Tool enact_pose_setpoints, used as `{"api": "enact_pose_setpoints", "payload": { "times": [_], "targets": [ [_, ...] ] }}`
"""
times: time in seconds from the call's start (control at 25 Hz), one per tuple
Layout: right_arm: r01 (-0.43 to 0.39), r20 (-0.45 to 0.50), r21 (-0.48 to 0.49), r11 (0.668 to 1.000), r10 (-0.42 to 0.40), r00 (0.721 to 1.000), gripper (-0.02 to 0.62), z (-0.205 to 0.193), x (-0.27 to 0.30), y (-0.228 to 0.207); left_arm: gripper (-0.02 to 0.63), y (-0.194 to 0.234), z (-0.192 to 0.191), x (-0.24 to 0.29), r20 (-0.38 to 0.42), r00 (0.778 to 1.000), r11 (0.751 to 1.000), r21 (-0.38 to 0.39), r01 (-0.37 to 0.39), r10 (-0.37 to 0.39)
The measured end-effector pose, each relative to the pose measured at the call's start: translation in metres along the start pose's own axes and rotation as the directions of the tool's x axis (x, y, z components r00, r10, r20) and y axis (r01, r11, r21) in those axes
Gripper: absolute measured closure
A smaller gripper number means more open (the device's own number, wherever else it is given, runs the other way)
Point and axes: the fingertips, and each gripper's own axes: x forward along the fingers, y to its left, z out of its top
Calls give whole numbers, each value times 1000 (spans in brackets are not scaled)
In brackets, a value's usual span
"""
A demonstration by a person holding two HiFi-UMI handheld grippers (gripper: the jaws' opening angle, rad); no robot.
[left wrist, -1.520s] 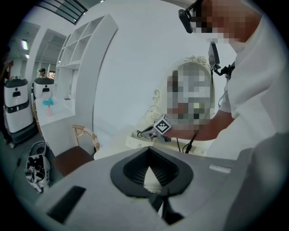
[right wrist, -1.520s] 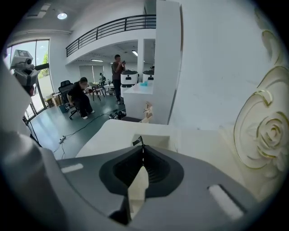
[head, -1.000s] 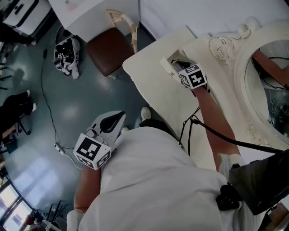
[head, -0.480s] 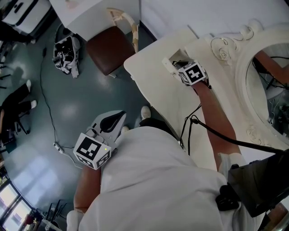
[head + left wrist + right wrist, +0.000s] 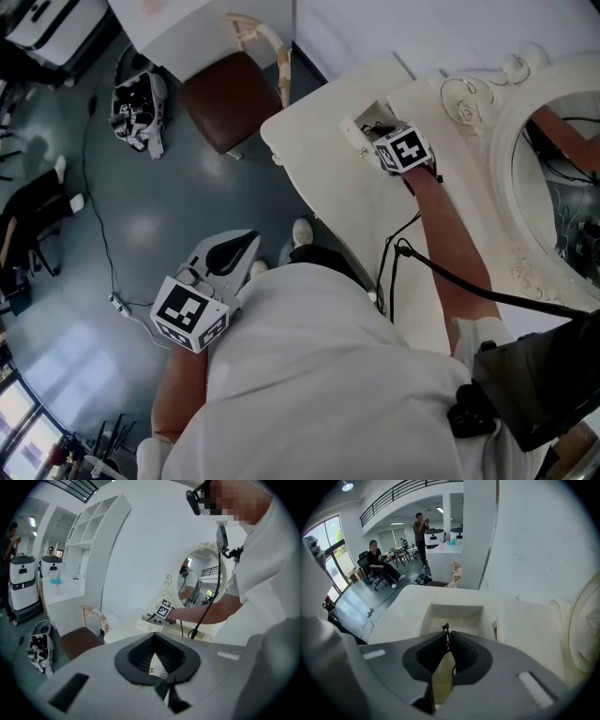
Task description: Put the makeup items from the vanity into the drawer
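Cream vanity drawer (image 5: 455, 615), pulled open, thin dark makeup item (image 5: 445, 628) upright over its near edge

The person I steer from afar wears a white short-sleeved shirt (image 5: 319, 394), a white shoe (image 5: 302, 232) and a black head-mounted camera (image 5: 193, 499). A black cable (image 5: 441, 278) loops along the right forearm, and a dark grey pack (image 5: 539, 384) rides on the torso's right side. My left tongs (image 5: 253, 240) show a pale grey shell, black ribbed lining and a cube (image 5: 190, 316) of black-and-white square markers.
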Motion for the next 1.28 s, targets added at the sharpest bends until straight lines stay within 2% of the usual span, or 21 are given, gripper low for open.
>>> {"api": "enact_pose_setpoints", "payload": {
  "times": [0.24, 0.48, 0.68, 0.8, 1.28],
  "targets": [
    [15, 15, 15, 1000, -15, 1000, 529, 7, -14, 8, 603, 3, -1, -18, -4, 1000, 1000, 14, 23, -23],
    [66, 82, 55, 996, -71, 994, 538, 8, -42, 18, 603, -1, -7, -35, -2, 999, 998, 32, 54, -54],
    [129, 138, 98, 987, -142, 980, 563, 4, -77, 42, 603, -9, -16, -57, -5, 995, 993, 63, 97, -96],
    [147, 172, 122, 982, -167, 971, 592, -1, -99, 72, 603, -13, -22, -74, -3, 992, 989, 84, 124, -124],
    [106, 255, 209, 972, -159, 954, 594, -46, -160, 235, 603, -41, -60, -139, -1, 971, 958, 167, 235, -238]
  ]
}}
